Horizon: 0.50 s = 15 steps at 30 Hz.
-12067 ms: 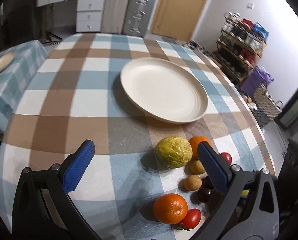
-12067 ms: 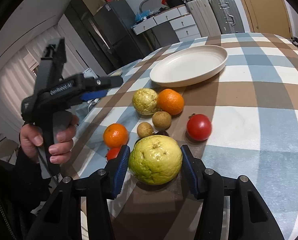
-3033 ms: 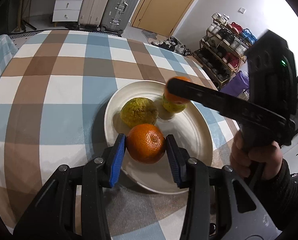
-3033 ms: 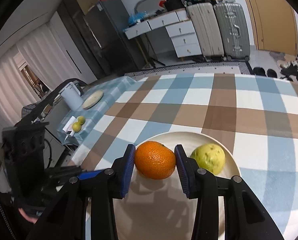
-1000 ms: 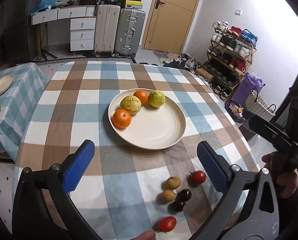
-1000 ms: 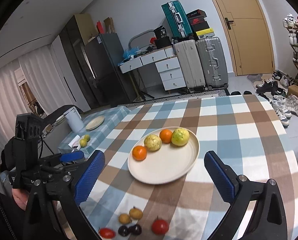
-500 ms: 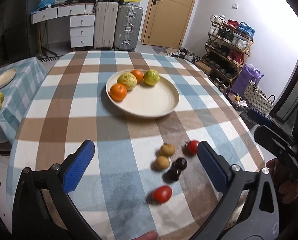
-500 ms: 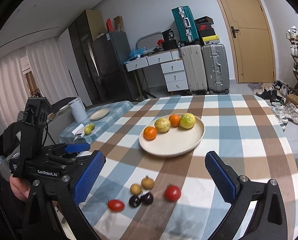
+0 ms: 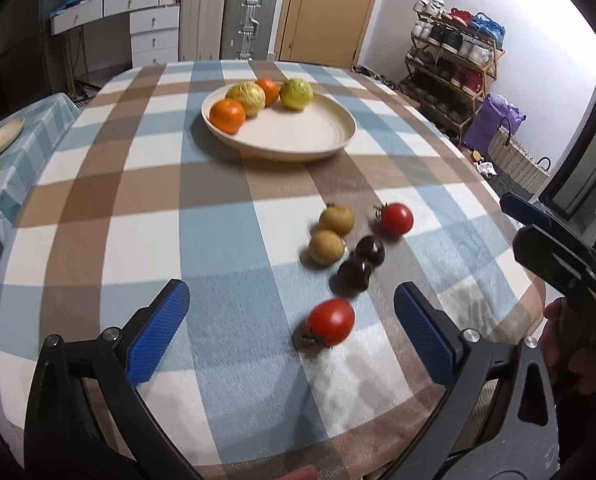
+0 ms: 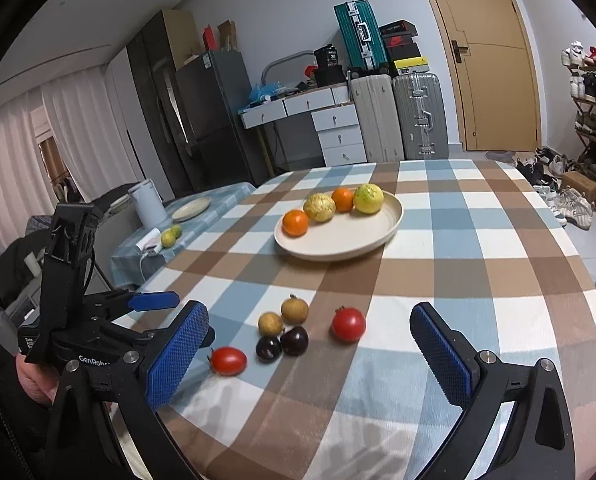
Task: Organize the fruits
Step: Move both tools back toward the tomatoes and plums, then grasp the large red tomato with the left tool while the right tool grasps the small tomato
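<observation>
Both claws, left claw (image 9: 285, 332) and right claw (image 10: 310, 354), gape wide and empty above a near tomato (image 9: 330, 322); it looks soft, smooth: grip its middle lightly.

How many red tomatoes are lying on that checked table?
2. One tomato lies nearest the table's front edge, just ahead of the open left gripper. The other tomato sits farther back, right of the two dark fruits. None seems hidden.
</observation>
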Each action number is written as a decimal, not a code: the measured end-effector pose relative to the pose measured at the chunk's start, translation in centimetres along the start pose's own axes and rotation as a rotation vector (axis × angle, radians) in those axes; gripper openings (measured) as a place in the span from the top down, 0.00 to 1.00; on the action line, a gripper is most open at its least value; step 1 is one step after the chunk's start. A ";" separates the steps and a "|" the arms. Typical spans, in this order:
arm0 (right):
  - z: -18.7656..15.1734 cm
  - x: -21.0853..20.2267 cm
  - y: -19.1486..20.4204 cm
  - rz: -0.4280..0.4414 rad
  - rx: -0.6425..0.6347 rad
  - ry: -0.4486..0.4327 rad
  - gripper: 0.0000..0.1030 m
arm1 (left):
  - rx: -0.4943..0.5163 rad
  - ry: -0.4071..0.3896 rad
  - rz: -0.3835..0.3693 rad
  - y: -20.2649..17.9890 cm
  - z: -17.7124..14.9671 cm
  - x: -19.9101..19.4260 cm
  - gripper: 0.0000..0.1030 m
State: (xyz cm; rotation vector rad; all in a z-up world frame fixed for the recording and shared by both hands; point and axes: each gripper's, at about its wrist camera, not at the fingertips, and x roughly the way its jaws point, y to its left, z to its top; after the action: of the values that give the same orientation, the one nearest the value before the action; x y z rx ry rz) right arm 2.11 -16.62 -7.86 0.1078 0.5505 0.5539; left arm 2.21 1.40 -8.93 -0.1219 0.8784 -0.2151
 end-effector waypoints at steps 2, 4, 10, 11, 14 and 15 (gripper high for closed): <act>-0.5 0.2 -0.1 0.007 0.009 0.008 0.00 | -0.003 0.015 -0.011 0.0 -0.3 0.4 0.01; -1.0 0.4 -0.2 0.012 0.024 0.015 0.00 | 0.000 0.021 -0.011 0.0 -0.5 0.7 0.01; -2.1 0.9 -0.8 0.015 0.042 0.038 0.00 | 0.023 0.027 -0.033 -0.3 -0.6 1.4 0.02; -2.1 0.9 -1.0 0.016 0.047 0.038 0.00 | 0.026 0.029 -0.038 -0.3 -0.6 1.6 0.03; -2.3 1.0 -1.5 0.016 0.067 0.038 0.00 | 0.036 0.047 -0.053 -0.4 -0.7 2.1 0.12; -2.4 1.1 -1.7 0.016 0.074 0.039 0.00 | 0.038 0.054 -0.058 -0.5 -0.7 2.2 0.17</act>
State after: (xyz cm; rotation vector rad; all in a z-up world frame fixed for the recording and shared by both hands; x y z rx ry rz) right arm 2.45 -17.57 -10.79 0.1715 0.6082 0.5518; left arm 2.95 0.39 -10.96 -0.1063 0.9251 -0.2907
